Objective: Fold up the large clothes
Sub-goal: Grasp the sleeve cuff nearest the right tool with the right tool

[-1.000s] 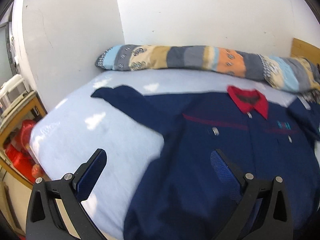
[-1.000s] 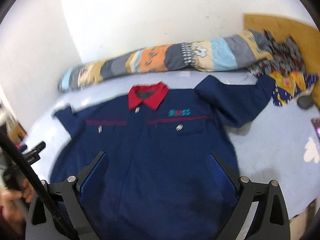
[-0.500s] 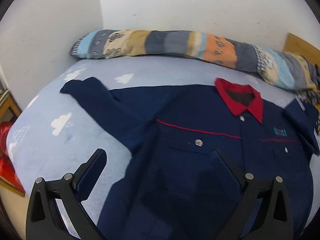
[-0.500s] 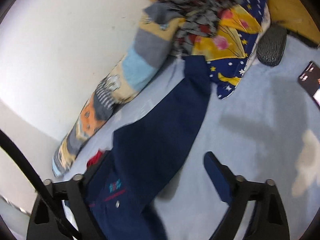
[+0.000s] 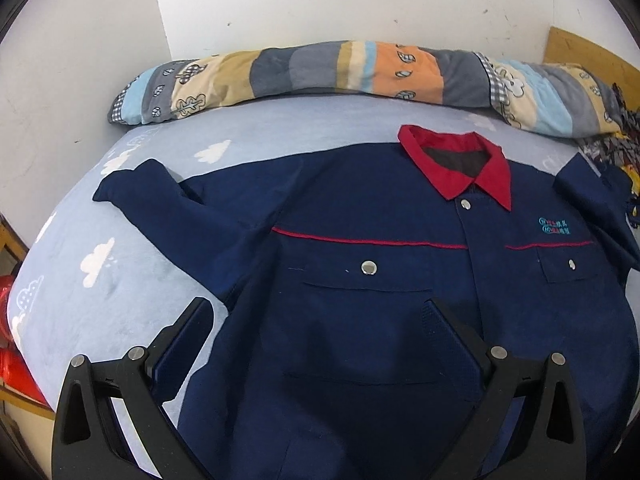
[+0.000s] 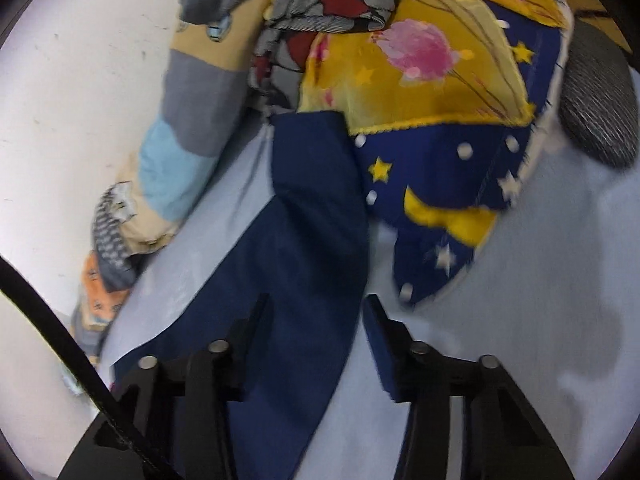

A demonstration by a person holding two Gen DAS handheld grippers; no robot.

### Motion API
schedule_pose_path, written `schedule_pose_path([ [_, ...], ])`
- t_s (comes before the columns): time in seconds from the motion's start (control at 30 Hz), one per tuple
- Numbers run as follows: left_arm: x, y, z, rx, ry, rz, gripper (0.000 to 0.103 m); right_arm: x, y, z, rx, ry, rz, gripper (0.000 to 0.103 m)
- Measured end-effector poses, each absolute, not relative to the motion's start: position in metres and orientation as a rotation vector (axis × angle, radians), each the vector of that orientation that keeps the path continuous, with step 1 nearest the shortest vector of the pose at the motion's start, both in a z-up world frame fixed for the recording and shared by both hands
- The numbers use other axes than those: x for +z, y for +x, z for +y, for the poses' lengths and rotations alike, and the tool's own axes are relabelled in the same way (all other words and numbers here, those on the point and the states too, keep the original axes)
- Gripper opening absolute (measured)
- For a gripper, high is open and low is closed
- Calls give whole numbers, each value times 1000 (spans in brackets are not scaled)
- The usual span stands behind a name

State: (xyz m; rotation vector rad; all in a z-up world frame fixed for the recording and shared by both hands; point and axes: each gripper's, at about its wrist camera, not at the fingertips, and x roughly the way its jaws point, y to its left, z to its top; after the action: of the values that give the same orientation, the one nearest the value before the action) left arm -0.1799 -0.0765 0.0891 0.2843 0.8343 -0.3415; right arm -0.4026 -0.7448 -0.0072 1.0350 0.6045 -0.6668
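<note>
Left hand-held gripper (image 5: 318, 314) hangs with its jaws spread wide and nothing between the pads, tilted down over the front of a navy work jacket (image 5: 360, 320) spread flat on a bed (image 5: 120, 280) with a pale blue cloud-print sheet. From this view the whole upper garment shows: ahead and to the left of the fingers one sleeve (image 5: 168, 208) stretches out across the sheet; straight ahead run the red piping and a snap pocket; ahead to the right sits the red collar (image 5: 456, 168), with teal lettering on the chest beyond it. A long patchwork bolster (image 5: 340, 68) lies along the wall at the far side.

Right hand-held gripper (image 6: 316, 320) shows what the other camera barely catches: the jacket's other sleeve (image 6: 304, 240), running forward between its fingers towards a heap of patterned fabric. Its jaws have just been closing and stand about half open, the sleeve lying between them; the picture is blurred and I cannot tell whether the pads press on the cloth. Ahead to the right lies a yellow and blue star-print cloth (image 6: 432, 128), with a dark ribbed object (image 6: 596, 96) further right.
</note>
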Motion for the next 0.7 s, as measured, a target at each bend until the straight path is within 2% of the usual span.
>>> schedule_pose_path([
  [0.17, 85, -179, -86, -356, 310, 841, 103, -23, -383, -776, -733, 959, 649, 50],
  [0.27, 82, -178, -92, -362, 326, 846, 103, -31, -375, -789, -696, 940, 612, 50],
  [0.3, 81, -178, -94, -364, 331, 848, 103, -32, -373, -791, -679, 933, 607, 41],
  [0.33, 80, -177, -96, -366, 337, 851, 103, -31, -370, -793, -666, 920, 608, 28],
  [0.37, 79, -177, -98, -366, 340, 852, 103, -30, -370, -794, -660, 915, 609, 7],
  [0.53, 80, -179, -103, -372, 345, 849, 103, 6, -386, -770, -643, 853, 505, 6],
  [0.7, 87, -186, -100, -369, 347, 820, 103, 70, -439, -749, -779, 757, 365, 6],
])
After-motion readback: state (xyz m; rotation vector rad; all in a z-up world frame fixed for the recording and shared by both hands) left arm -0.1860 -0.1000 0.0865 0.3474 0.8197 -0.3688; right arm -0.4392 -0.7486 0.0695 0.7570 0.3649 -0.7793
